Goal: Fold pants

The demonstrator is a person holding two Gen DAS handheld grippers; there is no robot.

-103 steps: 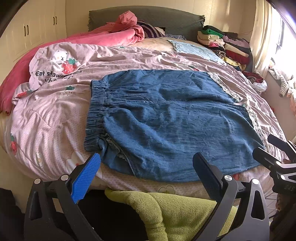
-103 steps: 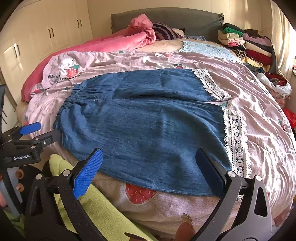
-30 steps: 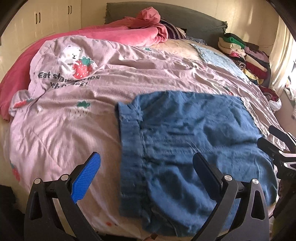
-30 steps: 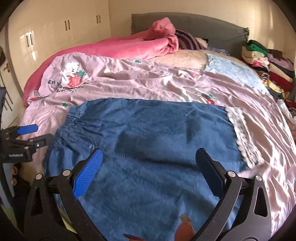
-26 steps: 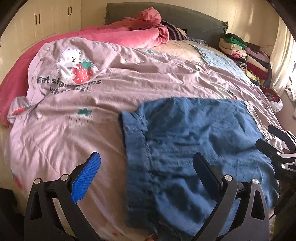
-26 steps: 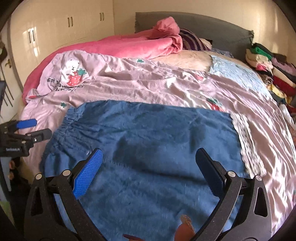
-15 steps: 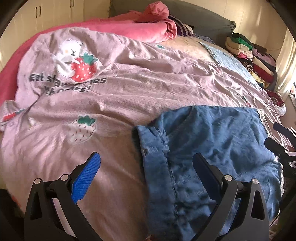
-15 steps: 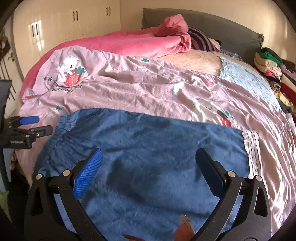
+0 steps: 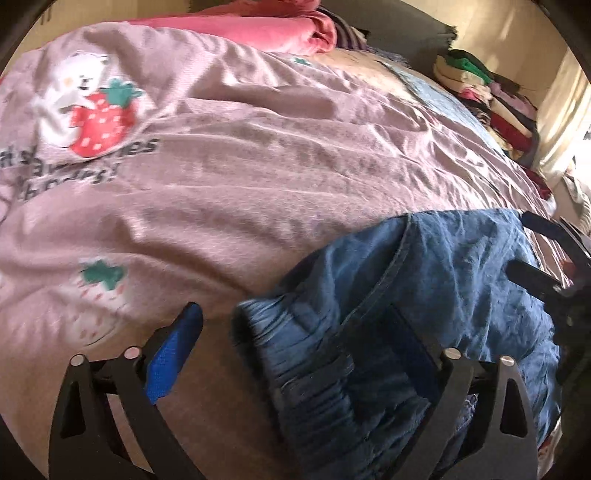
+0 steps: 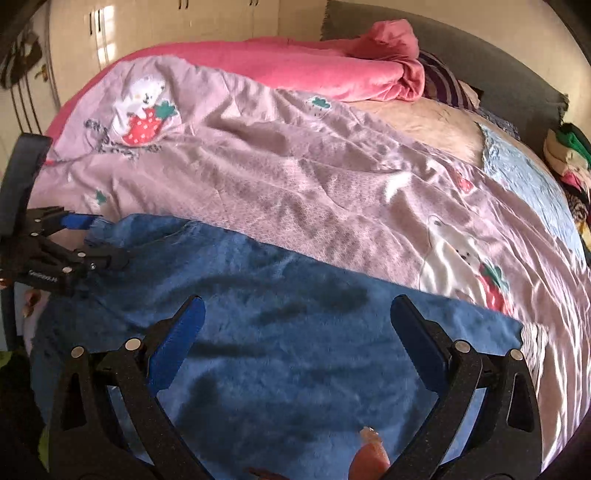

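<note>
A: What did the room look like?

B: A bed with a lilac strawberry-print quilt (image 10: 295, 177) filled both views. A pink blanket (image 10: 303, 70) lay bunched at the top centre of the right wrist view, against a grey headboard (image 10: 491, 62); white cupboards (image 10: 110, 33) stood at upper left, stacked clothes (image 9: 484, 96) at upper right of the left view.

A: And the pants?

B: The blue denim pants (image 10: 280, 325) lay on the quilt in the lower half of the frame, lace hem (image 10: 533, 339) at lower right.

A: The grippers?

B: The left gripper (image 9: 295, 343) had its fingers wide apart over the gathered waistband (image 9: 306, 362); the right gripper (image 10: 299, 328) was spread too, gripping nothing.

A: Any change from earlier?

B: Both had moved in closer over the bed; the green cloth had dropped from view.
</note>
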